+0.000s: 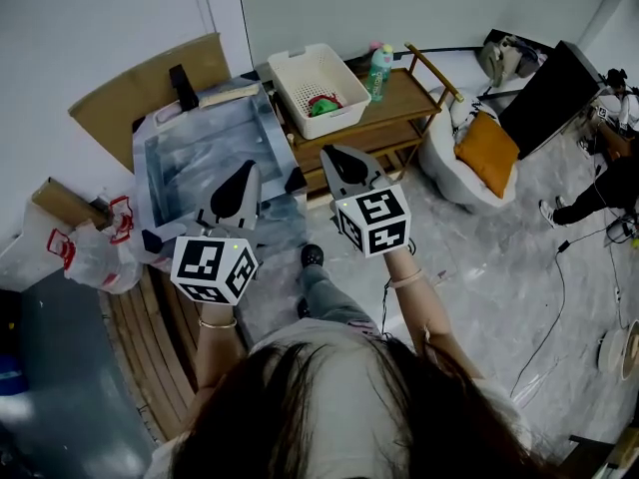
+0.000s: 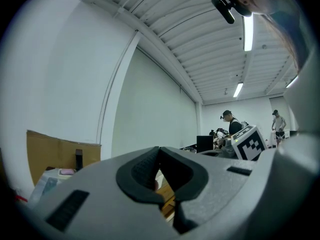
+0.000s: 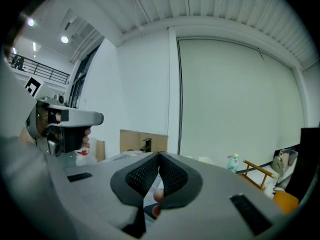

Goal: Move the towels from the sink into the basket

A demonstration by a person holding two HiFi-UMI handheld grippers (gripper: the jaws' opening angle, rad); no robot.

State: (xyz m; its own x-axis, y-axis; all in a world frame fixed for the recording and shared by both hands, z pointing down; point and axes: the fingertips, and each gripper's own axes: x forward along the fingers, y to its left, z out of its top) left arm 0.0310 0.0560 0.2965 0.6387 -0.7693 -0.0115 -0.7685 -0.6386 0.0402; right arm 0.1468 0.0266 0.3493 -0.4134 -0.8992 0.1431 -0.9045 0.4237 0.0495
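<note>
The metal sink (image 1: 165, 173) stands at the left in the head view; I see no towel in its basin. A white basket (image 1: 300, 73) sits on a wooden cart, with a green and red cloth (image 1: 321, 105) inside. My left gripper (image 1: 241, 178) hovers over the sink's near right corner, its jaws closed tip to tip on nothing (image 2: 159, 151). My right gripper (image 1: 335, 160) is level in front of the cart, below the basket, and is likewise shut and empty (image 3: 159, 156).
A green bottle (image 1: 379, 71) stands on the wooden cart (image 1: 414, 98) beside the basket. A white chair with an orange cushion (image 1: 487, 153) is to the right. Plastic bags (image 1: 95, 252) and cardboard (image 1: 150, 88) flank the sink. Cables cross the floor; people work far right.
</note>
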